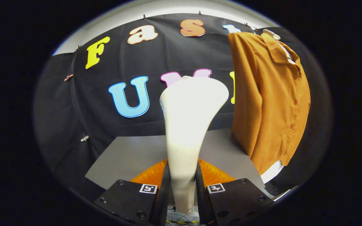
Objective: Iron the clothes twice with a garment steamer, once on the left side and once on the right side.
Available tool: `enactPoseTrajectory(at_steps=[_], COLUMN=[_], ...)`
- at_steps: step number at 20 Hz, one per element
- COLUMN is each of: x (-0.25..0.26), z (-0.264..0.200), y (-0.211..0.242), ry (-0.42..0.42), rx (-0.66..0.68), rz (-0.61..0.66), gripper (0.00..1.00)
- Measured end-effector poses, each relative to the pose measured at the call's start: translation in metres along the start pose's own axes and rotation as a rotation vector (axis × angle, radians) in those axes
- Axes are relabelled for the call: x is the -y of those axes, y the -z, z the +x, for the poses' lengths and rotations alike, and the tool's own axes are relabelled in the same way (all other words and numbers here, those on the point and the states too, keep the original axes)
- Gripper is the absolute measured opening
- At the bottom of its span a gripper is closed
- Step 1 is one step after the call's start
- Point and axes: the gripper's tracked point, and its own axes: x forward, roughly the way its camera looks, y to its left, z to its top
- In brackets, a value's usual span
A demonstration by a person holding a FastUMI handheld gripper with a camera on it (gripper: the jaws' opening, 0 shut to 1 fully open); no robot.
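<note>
My gripper (183,188) is shut on the handle of a white garment steamer (189,119), which stands upright between the fingers with its wide head at the top. An orange-brown buttoned shirt (269,100) hangs on a hanger to the right of the steamer, beyond the fingers, its front facing left toward the steamer. The steamer head is apart from the shirt, a short way to its left.
A grey tabletop (130,157) lies below and ahead of the fingers. A white piece (272,171) shows under the shirt's hem. Black cloth forms the booth's wall behind everything.
</note>
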Motion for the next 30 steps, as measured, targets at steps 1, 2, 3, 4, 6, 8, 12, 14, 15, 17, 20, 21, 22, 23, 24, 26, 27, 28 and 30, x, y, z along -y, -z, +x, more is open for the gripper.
enactPoseTrajectory(at_steps=[1,2,3,4,6,8,12,14,15,17,20,21,22,23,24,26,27,28,30], x=[0.001,0.001,0.002,0.002,0.007,0.014,0.041,0.053,0.062,0.08,0.11,0.12,0.129,0.136,0.144,0.17,0.182,0.19,0.211], z=[-0.013,-0.024,-0.035,-0.047,-0.066,-0.085,-0.118,-0.127,-0.131,-0.138,-0.137,-0.135,-0.132,-0.128,-0.123,-0.109,-0.102,-0.095,-0.076], y=[-0.001,-0.001,-0.001,0.003,0.009,0.014,0.017,0.012,0.01,0.006,-0.001,-0.004,-0.008,-0.012,-0.018,-0.028,-0.033,-0.036,-0.041], ry=[0.011,0.021,0.03,0.038,0.062,0.091,0.171,0.197,0.211,0.235,0.254,0.251,0.238,0.211,0.188,0.171,0.155,0.128,0.076], rx=[0.017,0.034,0.044,0.048,0.058,0.07,0.104,0.118,0.125,0.136,0.139,0.138,0.136,0.138,0.141,0.144,0.142,0.137,0.114], rz=[0.002,0.006,0.01,0.014,0.025,0.039,0.048,0.057,0.058,0.06,0.067,0.069,0.071,0.074,0.073,0.06,0.057,0.06,0.064], gripper=[0.43,0.42,0.42,0.42,0.43,0.43,0.42,0.43,0.43,0.43,0.42,0.42,0.42,0.42,0.42,0.42,0.42,0.42,0.42])
